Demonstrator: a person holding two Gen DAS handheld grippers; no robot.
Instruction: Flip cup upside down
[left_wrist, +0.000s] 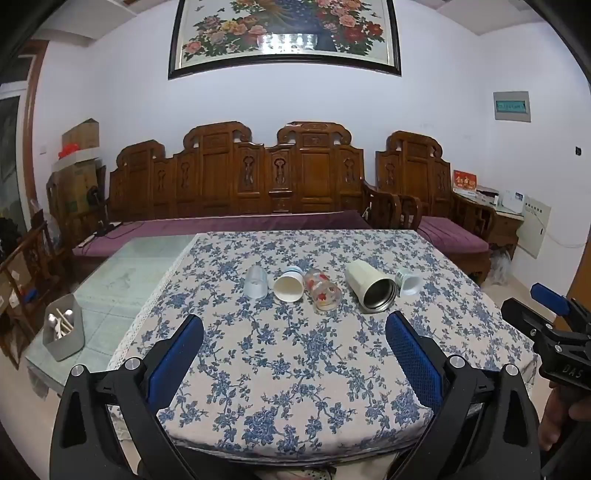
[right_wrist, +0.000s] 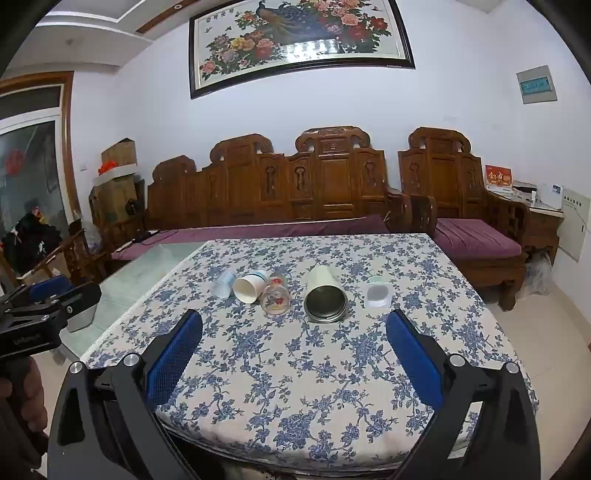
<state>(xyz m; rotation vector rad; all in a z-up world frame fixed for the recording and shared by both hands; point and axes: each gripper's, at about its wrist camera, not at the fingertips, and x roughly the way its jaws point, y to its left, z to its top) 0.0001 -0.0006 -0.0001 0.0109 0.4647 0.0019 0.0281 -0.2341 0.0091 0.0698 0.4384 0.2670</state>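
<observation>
Several cups lie on their sides in a row on the blue floral tablecloth (left_wrist: 295, 362), mouths toward me. From the left: a clear plastic cup (left_wrist: 255, 281) (right_wrist: 224, 283), a white paper cup (left_wrist: 289, 284) (right_wrist: 249, 284), a glass with red flowers (left_wrist: 323, 291) (right_wrist: 275, 294), a cream steel-lined tumbler (left_wrist: 370, 286) (right_wrist: 325, 295) and a small pale green cup (left_wrist: 408, 282) (right_wrist: 378, 292). My left gripper (left_wrist: 294, 332) is open and empty, short of the row. My right gripper (right_wrist: 294, 332) is open and empty, also short of it.
A grey holder with white utensils (left_wrist: 63, 326) stands on the bare glass tabletop (left_wrist: 122, 273) to the left. A carved wooden sofa (left_wrist: 240, 184) with purple cushions runs behind the table. The other gripper shows at the right edge of the left wrist view (left_wrist: 554, 325).
</observation>
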